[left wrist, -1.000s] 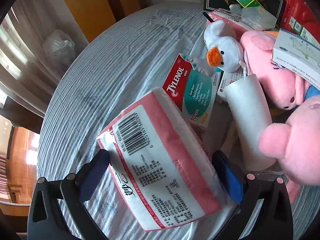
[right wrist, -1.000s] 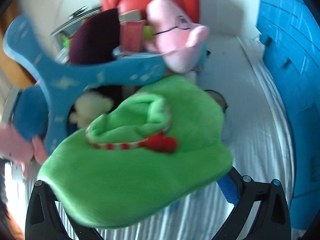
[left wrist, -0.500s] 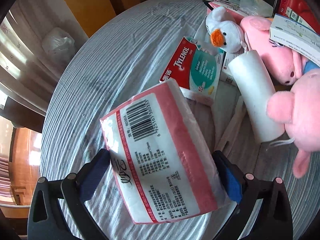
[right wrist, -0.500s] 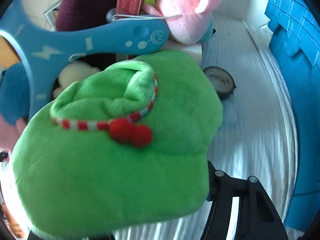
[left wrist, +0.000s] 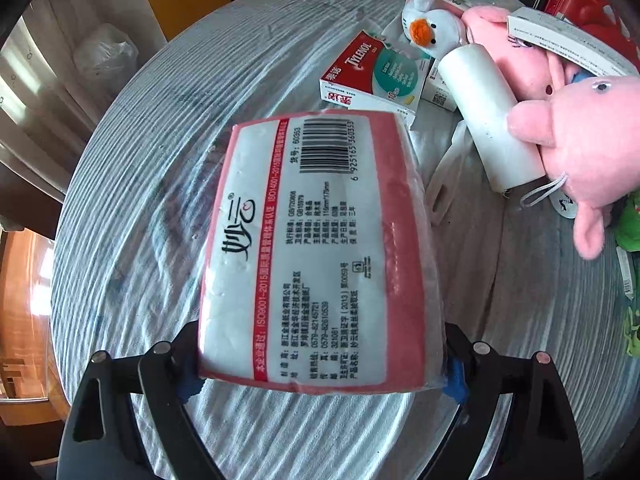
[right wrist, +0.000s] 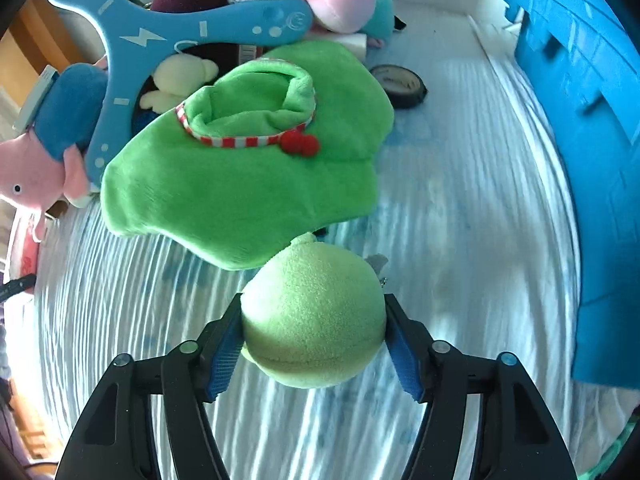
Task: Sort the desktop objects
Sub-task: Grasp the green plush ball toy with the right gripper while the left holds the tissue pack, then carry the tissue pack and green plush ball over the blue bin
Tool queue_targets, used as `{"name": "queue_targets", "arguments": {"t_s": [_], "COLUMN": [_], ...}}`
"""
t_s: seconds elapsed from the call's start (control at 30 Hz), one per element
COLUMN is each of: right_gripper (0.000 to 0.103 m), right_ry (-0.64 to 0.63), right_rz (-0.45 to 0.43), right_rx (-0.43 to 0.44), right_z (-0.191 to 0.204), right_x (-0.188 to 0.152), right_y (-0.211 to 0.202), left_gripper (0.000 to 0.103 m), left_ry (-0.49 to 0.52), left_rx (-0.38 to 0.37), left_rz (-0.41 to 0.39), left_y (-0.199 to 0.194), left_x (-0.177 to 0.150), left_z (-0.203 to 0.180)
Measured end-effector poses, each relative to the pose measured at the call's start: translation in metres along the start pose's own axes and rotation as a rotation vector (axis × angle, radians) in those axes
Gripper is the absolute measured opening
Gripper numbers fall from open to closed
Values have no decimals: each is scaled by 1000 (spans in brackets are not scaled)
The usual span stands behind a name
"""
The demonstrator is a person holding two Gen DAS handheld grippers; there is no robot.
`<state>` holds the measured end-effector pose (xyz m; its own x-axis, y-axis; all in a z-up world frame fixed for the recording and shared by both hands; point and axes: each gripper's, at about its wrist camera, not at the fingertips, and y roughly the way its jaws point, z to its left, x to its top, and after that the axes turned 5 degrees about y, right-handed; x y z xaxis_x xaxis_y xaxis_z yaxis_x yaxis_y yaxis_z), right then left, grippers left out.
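- While both claws point down at the desk point(left wrist: 132, 208), its striped pale cloth fills both views.
- At the right edge of the right view stands a blue crate point(right wrist: 580, 128); its inside is hidden.
- Just beyond the right claw's load lies a bright green plush point(right wrist: 248, 184) with a red-and-white striped band and two red pompoms.
- A blue three-armed toy point(right wrist: 168, 36) lies across the heap of pink plush pigs behind it.
- Between the pads of the left claw point(left wrist: 320, 368) sits a tissue pack point(left wrist: 316, 248), pink-edged, white-labelled, barcode at its far end; the jaws are closing and the pads meet its near corners.
- A white roll point(left wrist: 488, 112) lies beyond the pack, beside a pink plush pig point(left wrist: 588, 132).
- A red and teal medicine box point(left wrist: 372, 76) lies flat, just past the pack's far edge.
- A pale green plush ball point(right wrist: 312, 320) fills the right claw point(right wrist: 314, 344), pressed by blue pads on both sides, while the jaws are opening.
- A white plush duck point(left wrist: 432, 28) with an orange beak sits behind the box.
- A dark tape roll point(right wrist: 400, 84) lies beside the green plush.
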<state>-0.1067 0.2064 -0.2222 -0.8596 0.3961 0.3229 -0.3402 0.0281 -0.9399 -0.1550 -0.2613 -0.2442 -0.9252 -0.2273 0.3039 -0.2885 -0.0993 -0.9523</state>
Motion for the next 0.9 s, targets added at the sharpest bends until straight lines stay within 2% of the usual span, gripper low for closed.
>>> {"name": "queue_targets", "arguments": {"t_s": [0.07, 0.27, 0.33, 0.4, 0.5, 0.67, 0.77, 0.9], "right_gripper": [82, 83, 82, 62, 61, 60, 61, 61], "right_ry": [21, 12, 5, -34, -96, -114, -129, -149], "right_rz": [-2, -26, -35, -36, -59, -162, -261, -408], "right_rx": [8, -2, 6, 13, -18, 41, 60, 69], "right_z": [-2, -3, 0, 8, 23, 31, 22, 9], "right_x": [-5, -8, -5, -6, -10, -20, -15, -11], "right_y": [-2, -2, 0, 0, -8, -54, -90, -146], "left_gripper": [90, 89, 89, 89, 88, 88, 88, 88], "left_ry": [3, 18, 27, 38, 54, 89, 108, 154], "left_rx": [-3, -5, -5, -4, -13, -9, -13, -26], "left_rz": [-19, -59, -85, -115, -164, -249, -302, -384], "left_y": [-9, -30, -40, -51, -68, -112, -131, -170], "left_x": [-2, -14, -18, -15, -11, -24, -26, -30], "left_z": [-2, -11, -25, -30, -31, -53, -62, -94]}}
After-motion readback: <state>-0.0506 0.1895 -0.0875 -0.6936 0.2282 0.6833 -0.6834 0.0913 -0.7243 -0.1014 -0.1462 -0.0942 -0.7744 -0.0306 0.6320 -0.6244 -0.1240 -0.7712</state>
